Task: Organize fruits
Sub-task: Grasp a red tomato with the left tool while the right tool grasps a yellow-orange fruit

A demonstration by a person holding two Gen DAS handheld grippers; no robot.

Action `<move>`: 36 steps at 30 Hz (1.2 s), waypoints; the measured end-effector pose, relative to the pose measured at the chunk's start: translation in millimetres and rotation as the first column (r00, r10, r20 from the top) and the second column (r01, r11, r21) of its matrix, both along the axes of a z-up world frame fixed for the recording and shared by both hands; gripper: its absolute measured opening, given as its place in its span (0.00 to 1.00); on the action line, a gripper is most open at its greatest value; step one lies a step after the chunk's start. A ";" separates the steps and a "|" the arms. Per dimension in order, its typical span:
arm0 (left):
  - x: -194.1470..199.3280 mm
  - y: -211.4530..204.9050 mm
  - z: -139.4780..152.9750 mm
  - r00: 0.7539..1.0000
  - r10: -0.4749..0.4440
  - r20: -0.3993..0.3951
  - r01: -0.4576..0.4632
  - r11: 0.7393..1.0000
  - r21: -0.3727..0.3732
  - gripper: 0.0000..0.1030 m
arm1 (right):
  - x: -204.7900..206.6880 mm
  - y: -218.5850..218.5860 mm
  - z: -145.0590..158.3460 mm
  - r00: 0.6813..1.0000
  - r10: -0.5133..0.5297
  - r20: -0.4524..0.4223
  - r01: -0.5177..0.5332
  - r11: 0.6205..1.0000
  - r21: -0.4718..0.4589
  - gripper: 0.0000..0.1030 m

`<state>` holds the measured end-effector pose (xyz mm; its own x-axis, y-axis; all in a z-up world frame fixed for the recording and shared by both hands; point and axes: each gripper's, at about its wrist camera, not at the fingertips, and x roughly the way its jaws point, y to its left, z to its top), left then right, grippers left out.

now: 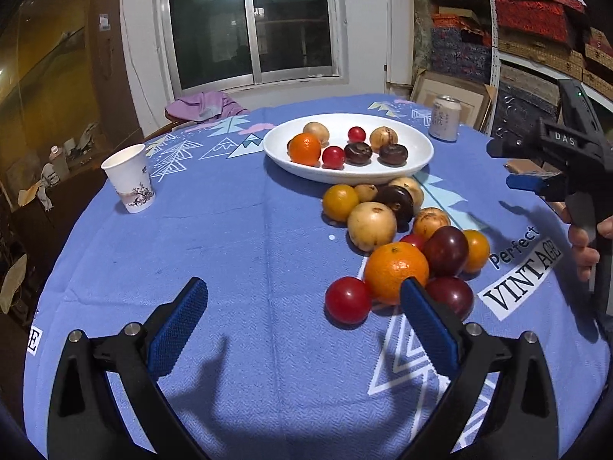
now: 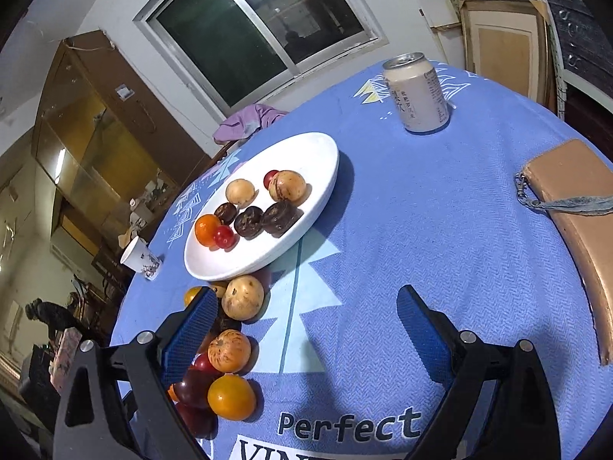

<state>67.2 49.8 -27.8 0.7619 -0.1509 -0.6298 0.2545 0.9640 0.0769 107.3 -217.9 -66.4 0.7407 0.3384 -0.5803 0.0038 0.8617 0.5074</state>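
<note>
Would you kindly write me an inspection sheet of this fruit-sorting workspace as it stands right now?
Surface: round table under a blue tablecloth printed with trees and "Perfect VINTAGE".
Job's things: white plate holding seven fruits; a loose pile on the cloth beside it, including a large orange and a red tomato.
Clutter: paper cup, drink can, tan pouch.
Grippers: left gripper open, empty; right gripper open, empty.
Cables: nothing seen.
Surroundings: dark window, stacked boxes, purple cloth.
</note>
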 end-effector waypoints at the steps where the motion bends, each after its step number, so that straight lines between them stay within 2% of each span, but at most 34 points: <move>1: 2.7 0.9 -0.2 1.000 0.003 -0.010 -0.003 1.000 -0.002 0.96 | 0.1 -0.1 -0.2 1.000 0.000 -0.001 0.000 1.000 -0.001 0.93; 7: 27.4 2.3 -19.0 0.987 0.024 -0.156 -0.022 1.000 0.014 0.96 | 0.9 -0.8 -2.4 1.000 -0.005 -0.015 0.005 1.000 0.000 0.93; 10: 37.6 5.7 -26.9 0.976 0.049 -0.214 -0.046 0.999 0.020 0.96 | 1.3 0.5 -2.8 1.000 -0.001 -0.017 0.001 1.000 -0.003 0.93; 12: 41.1 3.7 -31.6 0.970 0.034 -0.242 -0.030 0.999 0.022 0.96 | 1.6 1.5 -3.3 1.000 0.001 -0.019 -0.001 1.000 -0.007 0.93; 15: 43.7 -6.6 -33.8 0.974 0.040 -0.223 -0.021 0.996 0.089 0.96 | 1.6 2.1 -4.0 1.000 0.004 -0.023 -0.004 1.000 -0.011 0.93; 18: 44.8 -4.8 -25.6 0.986 0.083 -0.142 -0.064 0.989 0.134 0.96 | 1.8 2.3 -4.2 1.000 0.003 -0.024 -0.004 1.000 -0.009 0.93; 23: 40.9 31.6 -10.5 0.979 0.190 -0.079 -0.187 0.982 0.038 0.96 | 1.6 3.5 -4.9 1.000 0.004 -0.020 -0.004 1.000 -0.004 0.93; 26: 30.8 40.5 -1.4 0.985 0.164 -0.054 -0.167 0.985 -0.047 0.96 | 1.2 3.4 -4.6 1.000 0.007 -0.020 -0.008 1.000 -0.004 0.93; 28: 25.6 33.3 0.7 0.991 0.128 -0.026 -0.129 0.991 -0.035 0.96 | 0.6 3.2 -4.2 1.000 0.007 -0.018 -0.007 1.000 -0.003 0.93; 30: 26.5 20.1 -4.6 0.995 0.094 -0.033 -0.093 0.995 0.021 0.96 | 0.3 2.4 -4.1 1.000 0.005 -0.018 -0.005 1.000 -0.002 0.93; 32: 28.7 12.6 -9.1 0.996 0.077 -0.054 -0.075 0.996 0.046 0.96 | 0.4 2.1 -4.1 1.000 0.006 -0.019 -0.006 1.000 -0.002 0.93; 36: 37.6 19.3 -14.4 0.990 0.093 -0.107 -0.092 0.996 0.013 0.96 | 0.4 3.2 -4.1 1.000 0.012 -0.018 -0.012 1.000 -0.012 0.93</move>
<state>104.7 69.1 -42.2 0.7004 -0.0776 -0.7095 0.1711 0.9833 0.0614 107.7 -214.7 -70.5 0.7261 0.3404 -0.5975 0.0024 0.8676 0.4972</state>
